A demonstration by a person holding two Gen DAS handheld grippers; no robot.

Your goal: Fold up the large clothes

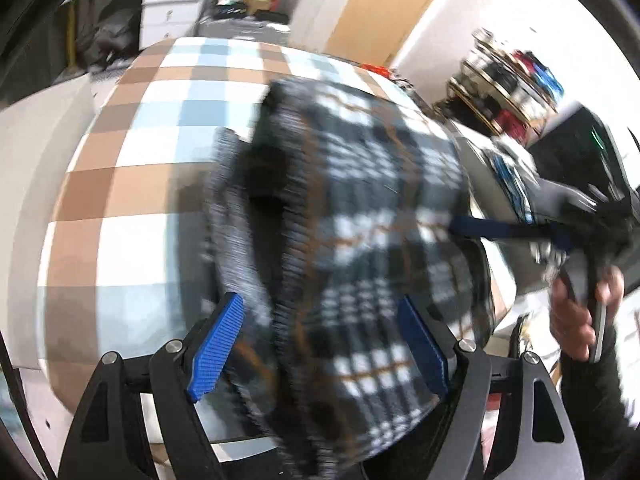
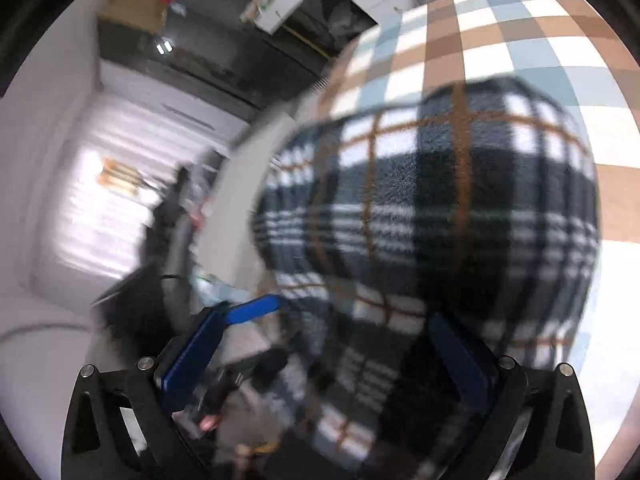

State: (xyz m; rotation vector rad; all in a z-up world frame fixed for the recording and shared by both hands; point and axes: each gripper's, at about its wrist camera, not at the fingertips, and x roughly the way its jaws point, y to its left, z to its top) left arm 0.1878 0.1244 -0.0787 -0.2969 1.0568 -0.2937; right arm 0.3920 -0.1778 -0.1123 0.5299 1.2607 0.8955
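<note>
Left wrist view: my left gripper [image 1: 320, 344] has its blue pads spread wide, and the dark plaid garment [image 1: 360, 216] lies below and between them on the checked tablecloth [image 1: 132, 184]; through the blur I cannot tell whether either pad touches the cloth. A ribbed knit edge [image 1: 236, 232] runs along the garment's left side, just beyond my left pad [image 1: 216, 348]. At the garment's far right border my right gripper [image 1: 480, 229] reaches in, one blue finger against the fabric, my right hand [image 1: 576, 312] behind it. Right wrist view: my right gripper [image 2: 332, 344] stands with jaws apart over the garment's near edge; the plaid [image 2: 440, 208] fills the frame ahead, lying flat on the tablecloth [image 2: 500, 40].
</note>
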